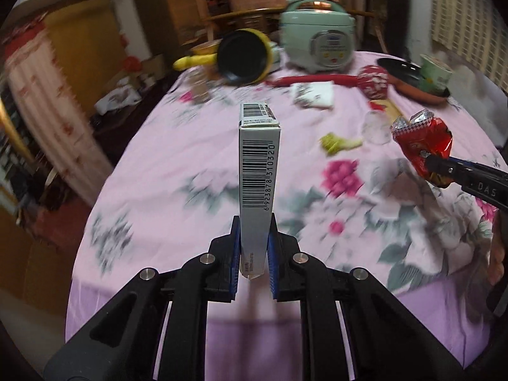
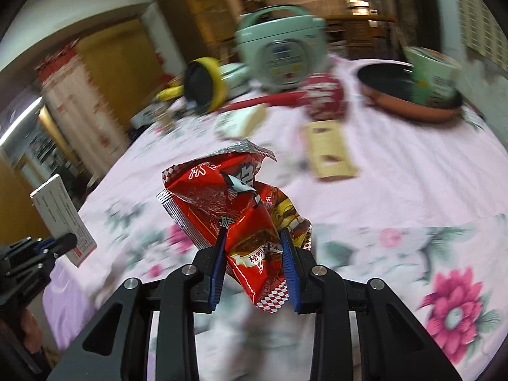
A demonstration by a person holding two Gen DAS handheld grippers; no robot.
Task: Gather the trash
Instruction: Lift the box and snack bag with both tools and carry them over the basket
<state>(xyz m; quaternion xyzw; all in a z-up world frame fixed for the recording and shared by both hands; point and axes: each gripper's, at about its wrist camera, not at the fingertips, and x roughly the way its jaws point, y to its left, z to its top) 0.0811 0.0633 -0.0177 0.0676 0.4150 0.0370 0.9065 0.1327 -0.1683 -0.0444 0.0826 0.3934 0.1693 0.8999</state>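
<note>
Left hand-held gripper (image 1: 254, 247) clamps a slim white barcode box (image 1: 258, 171) upright between its blue pads, above the pink floral counter (image 1: 177, 190); off to the right, the red snack wrapper (image 1: 424, 146) hangs in the other tool. From the right wrist view, the right hand-held gripper (image 2: 254, 247) pinches that crumpled wrapper (image 2: 241, 209) above the counter (image 2: 412, 190), with the box (image 2: 62, 212) held at far left.

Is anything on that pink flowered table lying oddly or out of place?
Yes. The yellow pot near the rice cooker lies tipped on its side, its dark inside facing out. A green scrap and a tan card lie loose on the tablecloth.
</note>
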